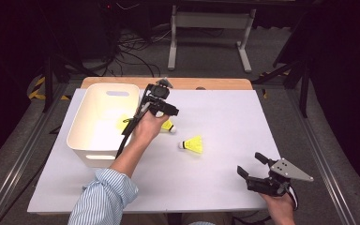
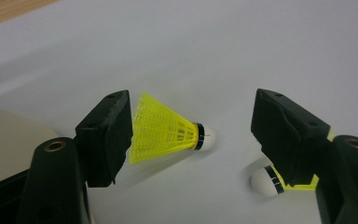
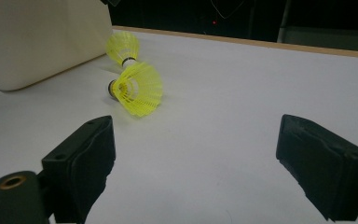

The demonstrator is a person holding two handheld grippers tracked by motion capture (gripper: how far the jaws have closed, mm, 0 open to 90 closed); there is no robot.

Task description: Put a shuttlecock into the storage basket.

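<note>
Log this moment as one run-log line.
left gripper: open, over shuttlecock | right gripper: open, idle | second shuttlecock: on table | bin: one inside

High view: overhead, facing forward and down on bench (image 1: 225, 178). Gripper views: low, close, skimming bench, sharing yellow shuttlecocks (image 3: 137, 88).
</note>
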